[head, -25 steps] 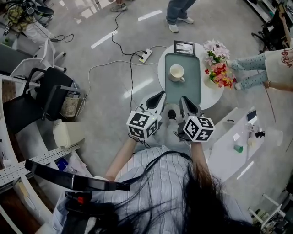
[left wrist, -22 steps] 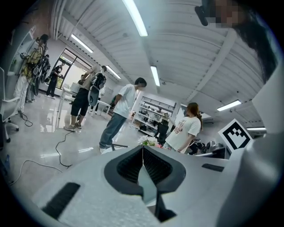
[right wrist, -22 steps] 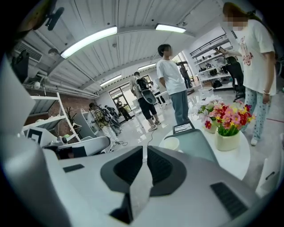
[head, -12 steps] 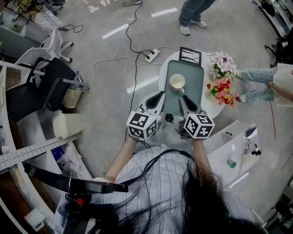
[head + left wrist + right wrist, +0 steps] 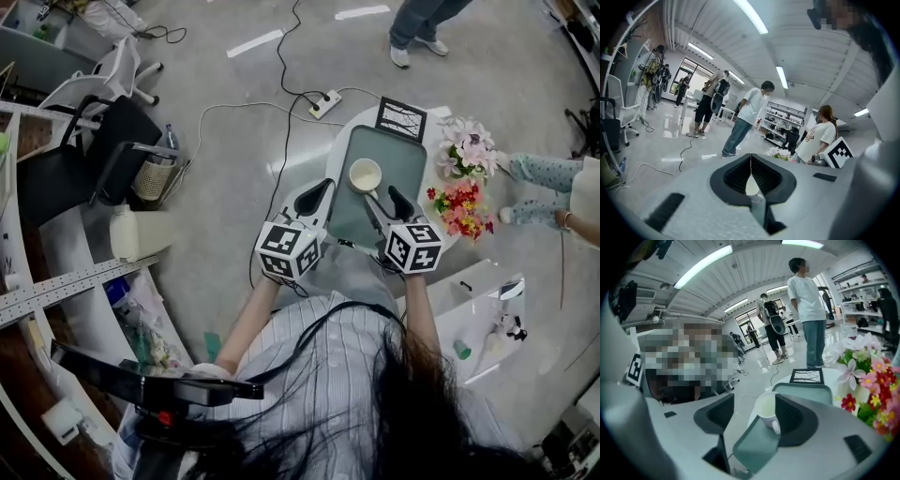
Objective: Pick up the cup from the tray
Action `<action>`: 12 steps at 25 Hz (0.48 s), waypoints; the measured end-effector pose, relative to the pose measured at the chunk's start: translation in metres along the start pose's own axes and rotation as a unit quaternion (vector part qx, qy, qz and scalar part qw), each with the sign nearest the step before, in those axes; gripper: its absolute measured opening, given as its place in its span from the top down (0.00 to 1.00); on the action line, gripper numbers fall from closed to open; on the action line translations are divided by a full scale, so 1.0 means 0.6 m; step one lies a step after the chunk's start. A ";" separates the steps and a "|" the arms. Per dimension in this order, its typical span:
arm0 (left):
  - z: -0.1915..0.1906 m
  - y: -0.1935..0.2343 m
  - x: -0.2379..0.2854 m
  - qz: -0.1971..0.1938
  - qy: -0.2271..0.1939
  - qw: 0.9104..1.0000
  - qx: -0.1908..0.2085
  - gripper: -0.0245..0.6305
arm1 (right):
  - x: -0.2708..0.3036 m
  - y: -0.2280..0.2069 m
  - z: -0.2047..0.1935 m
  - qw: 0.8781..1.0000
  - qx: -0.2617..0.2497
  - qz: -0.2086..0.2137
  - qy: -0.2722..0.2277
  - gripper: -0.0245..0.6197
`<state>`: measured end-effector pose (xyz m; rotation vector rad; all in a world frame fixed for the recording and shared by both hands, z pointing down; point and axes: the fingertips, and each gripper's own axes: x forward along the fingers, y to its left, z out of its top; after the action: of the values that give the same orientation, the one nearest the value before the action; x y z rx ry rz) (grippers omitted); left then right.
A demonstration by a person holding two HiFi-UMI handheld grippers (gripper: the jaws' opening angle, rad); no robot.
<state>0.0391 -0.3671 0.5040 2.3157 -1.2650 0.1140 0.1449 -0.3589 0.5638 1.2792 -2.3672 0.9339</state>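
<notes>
Right gripper (image 5: 754,401): jaws apart and opening, with the cup (image 5: 768,412) standing between them, closer to the right-hand jaw. We find no pad pressing on the cup. Left gripper (image 5: 751,158): jaws closed tip to tip, with nothing held.

Progress. The cup stands upright on the green tray (image 5: 392,187), which lies on the round white table (image 5: 337,150). We see no lift and no grip. In our judgement the approach is largely made, since the right gripper is lined up on the cup. The jaws have yet to close on it, and the cup has yet to be raised clear of the tray. The left gripper appears to have no part in this step.

Differences between views. The head view gives the layout. The cup sits in the near left part of the tray, the flowers (image 5: 464,178) stand at the tray's right, and a framed picture (image 5: 401,117) is at its far end. Both grippers are side by side at the table's near edge. That view does not show how the jaws stand around the cup.

The right gripper view shows this. The jaws flank the cup, and its handle is turned toward the gripper.

The left gripper view shows people standing in the room and the flowers beyond its jaws. The only other thing is a pale sliver below the closed tips, which we cannot identify. We cannot make out the tray in it.
</notes>
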 end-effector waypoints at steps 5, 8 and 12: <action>-0.005 0.005 0.015 0.012 0.006 1.000 -0.004 0.94 | 0.037 -0.011 -0.010 0.996 -0.080 0.030 0.039 0.49; -0.008 0.004 0.024 0.015 0.009 1.000 -0.002 0.94 | 0.063 -0.022 -0.029 0.991 -0.109 0.033 0.066 0.39; -0.012 0.002 0.036 0.019 0.012 1.000 0.002 0.94 | 0.101 -0.038 -0.072 0.983 -0.141 0.033 0.112 0.33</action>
<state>0.0517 -0.3809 0.5175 2.2875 -1.2986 0.1569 0.1275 -0.3773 0.6373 0.9426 -2.2762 0.6889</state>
